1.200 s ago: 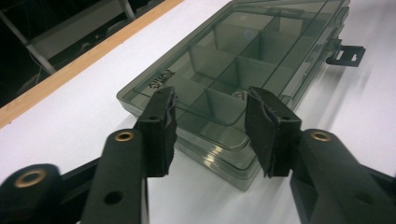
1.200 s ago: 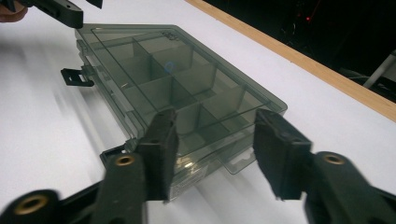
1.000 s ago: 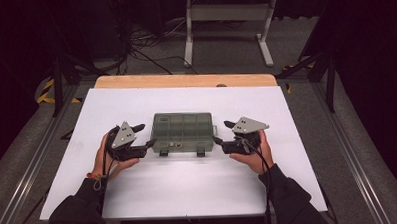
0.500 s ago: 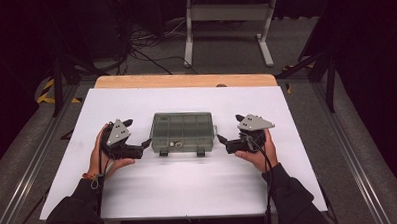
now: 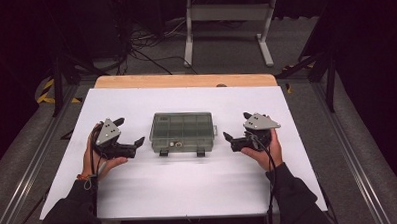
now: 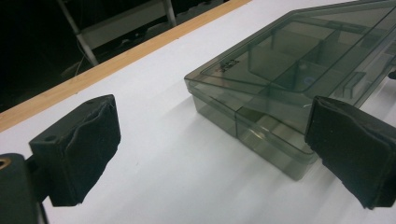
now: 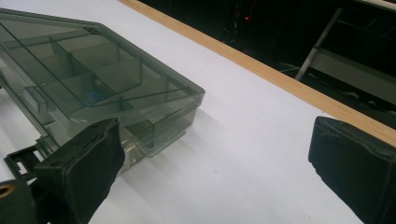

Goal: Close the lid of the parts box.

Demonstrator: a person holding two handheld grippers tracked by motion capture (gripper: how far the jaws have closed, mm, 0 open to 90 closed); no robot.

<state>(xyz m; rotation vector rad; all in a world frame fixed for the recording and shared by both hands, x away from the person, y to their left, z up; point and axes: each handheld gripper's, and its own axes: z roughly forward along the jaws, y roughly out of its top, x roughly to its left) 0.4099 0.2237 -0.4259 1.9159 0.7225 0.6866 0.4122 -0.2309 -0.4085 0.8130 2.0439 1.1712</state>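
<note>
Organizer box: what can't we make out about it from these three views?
- Small item inside the organizer box: too small in the high view, dimmed by the tinted lid in the right gripper view.
- Front latches: tiny in the high view; whether they are fastened cannot be told.
- Box's far end: cut off by the frame edge in the left gripper view.
- Near corner: hidden behind the right tool pad.

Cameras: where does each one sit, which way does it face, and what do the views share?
High view: above the person's side, facing forward and down on the white table; forearms, left gripper, right gripper.
Left gripper view: along its open jaws toward the organizer box.
Right gripper view: along its open jaws, box at left.
Shared: the closed box, between the grippers.
</note>
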